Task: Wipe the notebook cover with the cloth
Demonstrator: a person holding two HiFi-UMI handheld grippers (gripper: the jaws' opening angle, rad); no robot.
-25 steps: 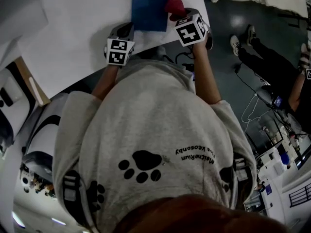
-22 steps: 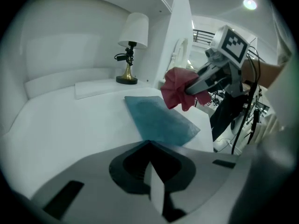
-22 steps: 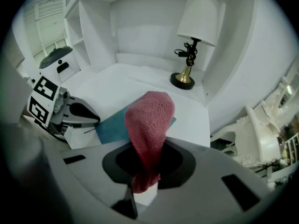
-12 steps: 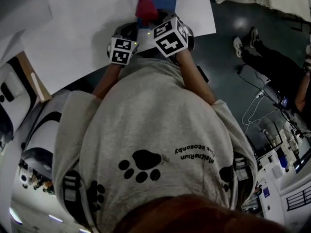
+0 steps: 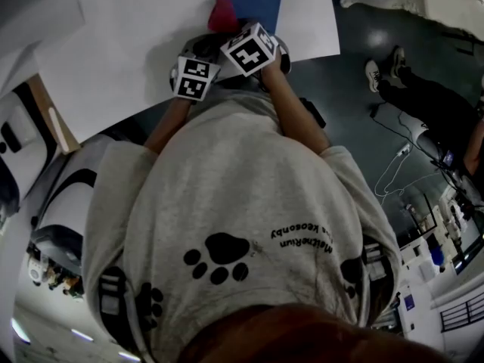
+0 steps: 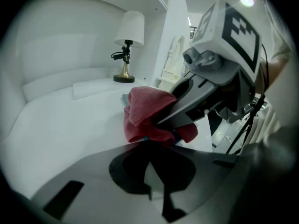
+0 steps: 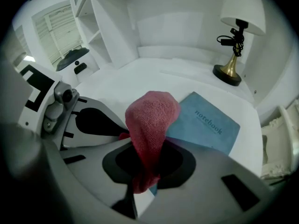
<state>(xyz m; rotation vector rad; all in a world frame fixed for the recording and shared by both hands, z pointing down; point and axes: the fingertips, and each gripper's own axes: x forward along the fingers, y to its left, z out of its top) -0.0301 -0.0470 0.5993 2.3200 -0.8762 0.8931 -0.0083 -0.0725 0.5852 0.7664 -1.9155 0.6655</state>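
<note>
Tabletop (image 5: 128,44), white and broad, carries the job. The blue notebook (image 7: 205,120) lies flat on its far side, cover up, so the whole face is open to a pass. The red cloth (image 7: 152,120) is bunched into a wad at the notebook's left edge, likely so that soft fabric rather than metal meets the cover. The right gripper (image 7: 144,183) has its jaws clamped on the cloth's lower end, a firm hold for rubbing. The left gripper (image 6: 156,195) sits just to the left with its jaws drawn together on nothing; I judge it is only waiting nearby.

Whether the cloth actually presses on the cover I cannot tell. In the head view the frame cuts off the notebook's far edge, and the marker cubes (image 5: 249,49) hide both pairs of jaws.
</note>
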